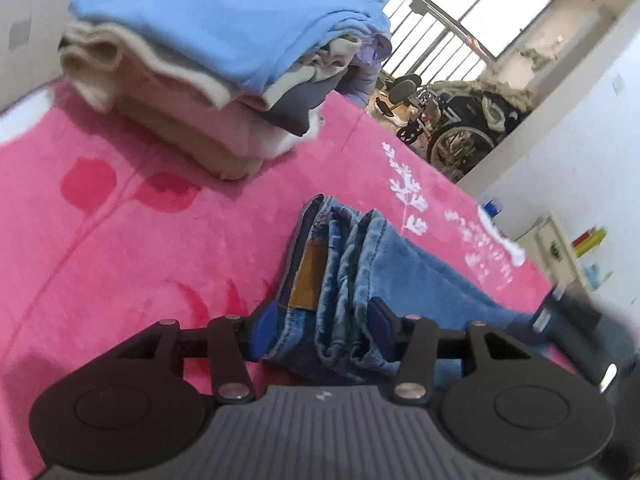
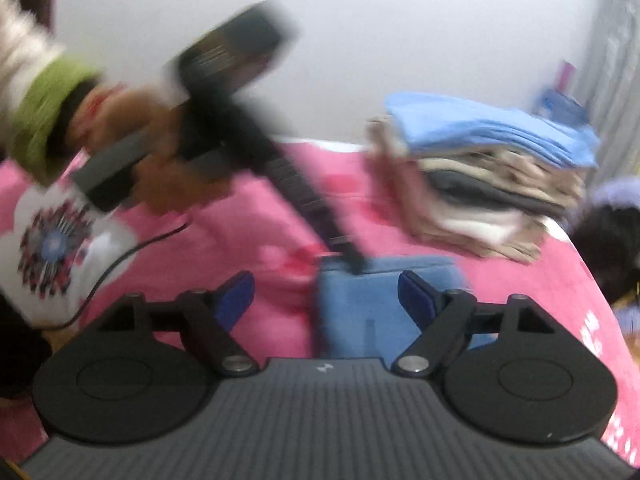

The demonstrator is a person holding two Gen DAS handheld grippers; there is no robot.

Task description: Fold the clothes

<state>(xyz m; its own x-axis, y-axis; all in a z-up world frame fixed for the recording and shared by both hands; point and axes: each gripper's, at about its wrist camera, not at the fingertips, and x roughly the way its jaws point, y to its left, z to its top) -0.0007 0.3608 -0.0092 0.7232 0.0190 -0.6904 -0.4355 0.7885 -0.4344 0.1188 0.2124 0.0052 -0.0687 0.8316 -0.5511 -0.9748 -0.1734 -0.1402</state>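
Left claw (image 1: pixel 322 330): its blue pads sit either side of the bundled jeans (image 1: pixel 344 264), closed in on the folded thickness at the waistband end, beside the brown leather patch (image 1: pixel 306 280). I judge this a grip on the whole stack of denim layers, so the fold holds together when lifted (pads look pressed into the cloth, though the fisheye makes contact hard to confirm).

Right claw (image 2: pixel 326 294): jaws stand wide, nothing between them. It hovers low over the near edge of the jeans (image 2: pixel 384 304), apparently free to support or smooth. The right view is badly motion-blurred; the left claw's handle and the person's hand (image 2: pixel 132 152) on it, with a green cuff (image 2: pixel 48 108), show only as smears.

Location of task item: the jeans lie folded on the pink bedspread (image 1: pixel 120 240), near the bed's edge. Well apart, toward the wall, is the pile of folded clothes (image 1: pixel 224 60), a blue garment on top.

Judgement: folding of this piece looks finished; the likely next step is carrying it to the pile. Risk: the layers slipping apart if gripped only at one end.
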